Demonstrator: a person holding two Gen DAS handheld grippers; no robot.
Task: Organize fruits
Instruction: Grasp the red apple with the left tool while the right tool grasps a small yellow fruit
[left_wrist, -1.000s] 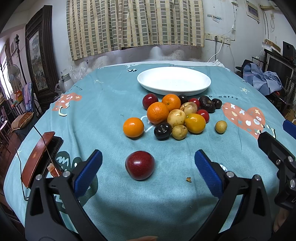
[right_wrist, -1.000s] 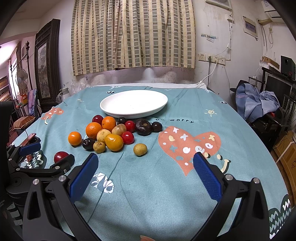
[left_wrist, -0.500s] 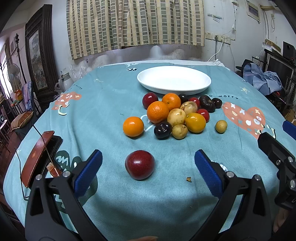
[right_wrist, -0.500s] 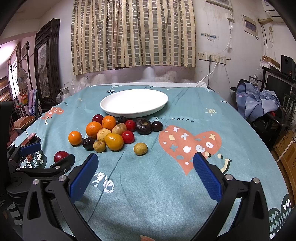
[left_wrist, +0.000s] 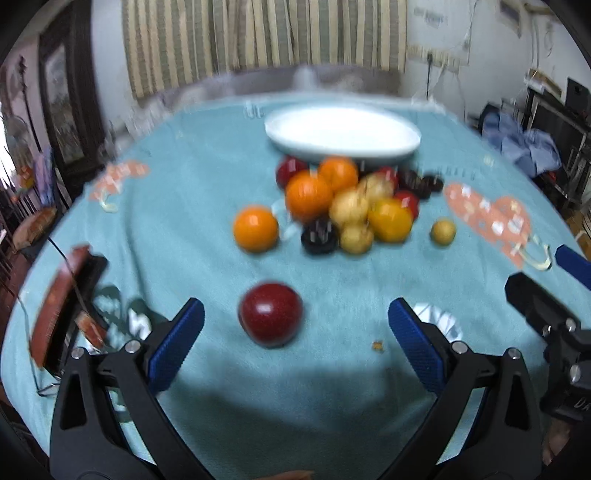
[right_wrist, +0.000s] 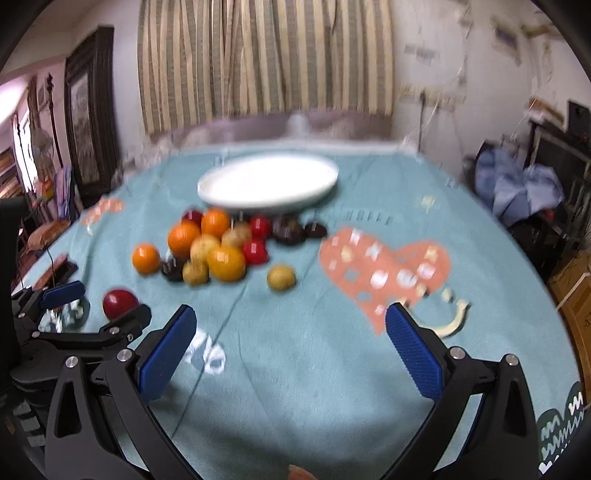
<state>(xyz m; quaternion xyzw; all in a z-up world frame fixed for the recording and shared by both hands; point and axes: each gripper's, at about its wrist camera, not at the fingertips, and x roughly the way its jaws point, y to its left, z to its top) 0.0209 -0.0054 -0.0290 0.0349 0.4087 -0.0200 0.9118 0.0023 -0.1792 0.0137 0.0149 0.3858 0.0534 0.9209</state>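
A white plate (left_wrist: 343, 134) sits empty at the far middle of the teal tablecloth. A pile of fruit (left_wrist: 347, 206) with oranges, yellow, red and dark fruits lies just in front of it. One orange (left_wrist: 255, 229) lies apart on the left and a small yellow fruit (left_wrist: 442, 231) on the right. A dark red plum (left_wrist: 270, 314) lies alone, just ahead of my left gripper (left_wrist: 295, 347), which is open and empty. My right gripper (right_wrist: 290, 345) is open and empty over bare cloth; the plate (right_wrist: 267, 181) and pile (right_wrist: 221, 247) lie ahead to its left.
A brown case with a black object (left_wrist: 62, 306) lies at the table's left edge. A small crumb (left_wrist: 376, 345) lies on the cloth. The right gripper's body (left_wrist: 554, 332) shows at the right of the left wrist view. Furniture and blue clothes (right_wrist: 517, 188) stand beyond the right edge.
Both views are now blurred by motion. Both grippers have moved a little forward and down toward the table. Both stay open and no fruit has moved.
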